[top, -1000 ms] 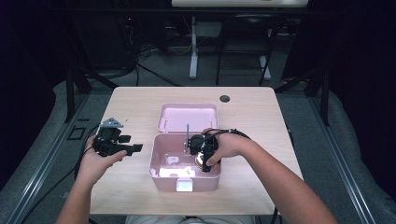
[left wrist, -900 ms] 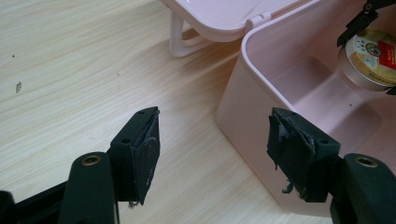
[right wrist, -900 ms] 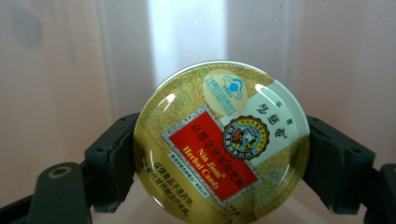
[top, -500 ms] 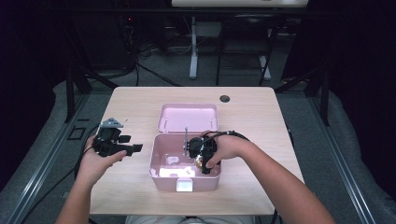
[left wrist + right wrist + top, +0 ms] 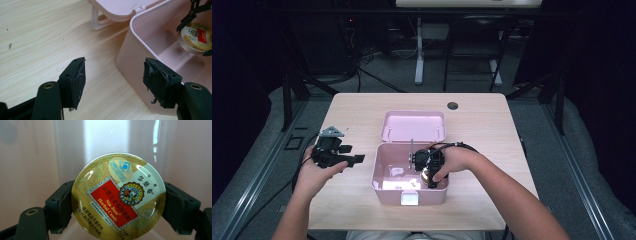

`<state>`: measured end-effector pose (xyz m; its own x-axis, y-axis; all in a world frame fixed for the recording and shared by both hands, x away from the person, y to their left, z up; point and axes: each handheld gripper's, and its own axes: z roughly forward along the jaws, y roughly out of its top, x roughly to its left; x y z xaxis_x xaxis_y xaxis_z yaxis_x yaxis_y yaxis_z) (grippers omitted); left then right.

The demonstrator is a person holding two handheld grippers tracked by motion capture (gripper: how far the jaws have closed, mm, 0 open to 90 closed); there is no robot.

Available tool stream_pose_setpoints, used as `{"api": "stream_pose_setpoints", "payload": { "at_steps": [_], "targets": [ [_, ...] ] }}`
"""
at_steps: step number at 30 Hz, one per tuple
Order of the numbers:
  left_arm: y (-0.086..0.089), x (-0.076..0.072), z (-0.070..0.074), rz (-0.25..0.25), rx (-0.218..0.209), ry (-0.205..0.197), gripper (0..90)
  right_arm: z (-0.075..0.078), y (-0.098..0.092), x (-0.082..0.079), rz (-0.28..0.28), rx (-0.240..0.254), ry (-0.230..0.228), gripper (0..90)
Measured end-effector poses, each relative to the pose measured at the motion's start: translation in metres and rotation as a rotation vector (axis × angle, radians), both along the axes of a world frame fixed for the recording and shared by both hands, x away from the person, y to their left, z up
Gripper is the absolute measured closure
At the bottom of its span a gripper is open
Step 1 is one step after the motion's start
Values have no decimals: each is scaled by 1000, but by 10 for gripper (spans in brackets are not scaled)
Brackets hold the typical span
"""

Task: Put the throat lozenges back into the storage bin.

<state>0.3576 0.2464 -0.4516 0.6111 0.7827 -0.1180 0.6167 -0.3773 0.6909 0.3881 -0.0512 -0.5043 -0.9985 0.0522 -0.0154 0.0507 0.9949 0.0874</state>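
— Looking down from the high view, we see our right gripper gripping the candy tin inside the pink box, mid-frame.
— Left gripper view: our left gripper gapes over bare table, lower centre, beside the box wall.
— Right gripper view: tin clamped, centre.

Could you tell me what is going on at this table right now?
A person works with two hand-held grippers. The right gripper holds a round candy tin between its jaws, inside the open pink box, whose lid lies back. The left gripper waits open over the table, beside the box's outer wall.
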Motion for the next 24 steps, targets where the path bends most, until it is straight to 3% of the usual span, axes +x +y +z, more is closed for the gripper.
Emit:
{"api": "stream_pose_setpoints", "payload": {
  "at_steps": [24],
  "targets": [
    [-1, 0, -1, 1, 5, 3, 343, -8, 1, 1, 6, -9, 13, 196]
  ]
}}
